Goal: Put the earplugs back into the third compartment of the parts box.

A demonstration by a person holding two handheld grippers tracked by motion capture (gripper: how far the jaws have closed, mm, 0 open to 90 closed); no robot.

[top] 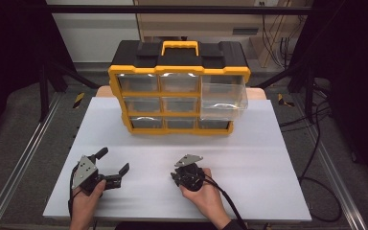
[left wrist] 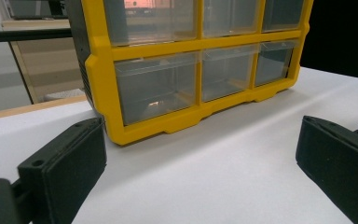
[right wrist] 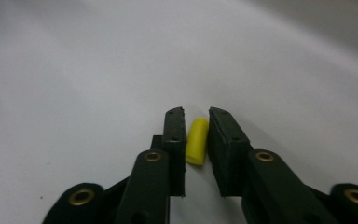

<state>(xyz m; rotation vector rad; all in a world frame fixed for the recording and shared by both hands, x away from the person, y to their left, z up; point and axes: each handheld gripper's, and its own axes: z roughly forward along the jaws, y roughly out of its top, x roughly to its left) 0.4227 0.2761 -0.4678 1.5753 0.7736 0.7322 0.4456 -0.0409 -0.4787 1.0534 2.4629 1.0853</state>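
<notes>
Scene: a person at a white table (top: 268,158) works a hand-held gripper in each hand before a yellow-and-black drawer organiser (top: 178,86).
Right gripper (right wrist: 196,114): tipped down at the tabletop, its jaws drawn in close on either side of a small yellow cylinder (right wrist: 196,140). One pad looks to be against the piece; a thin gap seems to remain at the other, so the pinch does not yet look complete.
Yellow piece: lying on the near part of the table under the right gripper (top: 188,172), well apart from the organiser, with its rounded end pointing away from the gripper camera.
Left gripper (top: 106,163): spread wide and holding nothing, low over the table at the left and facing the organiser's lower drawers (left wrist: 200,79).
Open drawer (top: 223,101): a clear drawer at the organiser's right side stands pulled out — judged the likely place for the piece.
Step in hand: closing on the cylinder to lift it.
Doing it well: keep the piece centred lengthwise between the pads and close squarely on its sides — a round, smooth body may roll or squirt out from an off-centre squeeze. Lift straight up only once both pads bear on it.
Risk: tips dragging on the tabletop could nudge the piece askew.
</notes>
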